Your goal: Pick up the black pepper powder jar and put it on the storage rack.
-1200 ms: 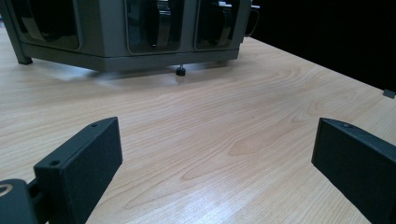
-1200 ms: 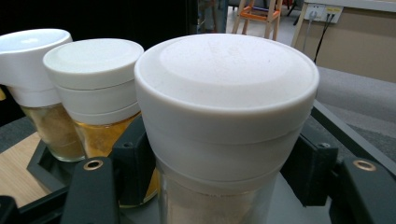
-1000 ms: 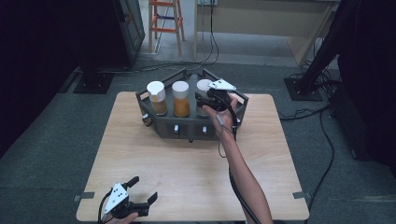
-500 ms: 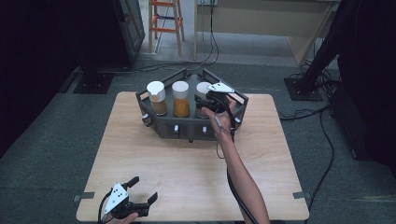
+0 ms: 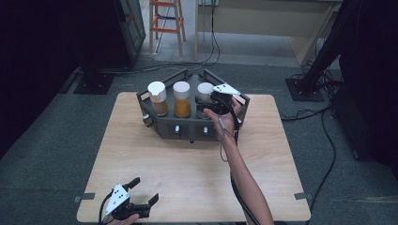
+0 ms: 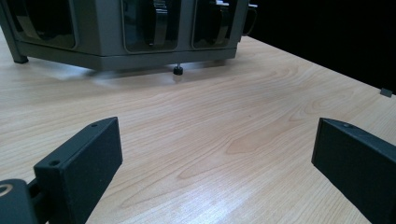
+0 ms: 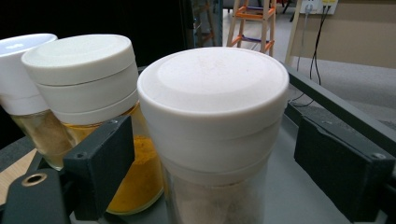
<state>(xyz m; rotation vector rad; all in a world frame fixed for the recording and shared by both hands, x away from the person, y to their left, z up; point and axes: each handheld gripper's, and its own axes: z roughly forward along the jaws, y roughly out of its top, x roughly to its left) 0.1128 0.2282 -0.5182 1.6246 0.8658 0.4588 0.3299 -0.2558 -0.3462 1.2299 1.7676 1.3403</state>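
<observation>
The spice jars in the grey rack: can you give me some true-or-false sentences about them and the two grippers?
1. Three jars stand in the rack. True.
2. The right gripper is clamped shut on the right-hand jar. False: its jaws are open, one on each side of that jar.
3. The middle jar holds orange powder. True.
4. The left gripper holds a jar. False: it is open and empty near the table's front edge.
5. All the jars have white lids. True.
</observation>
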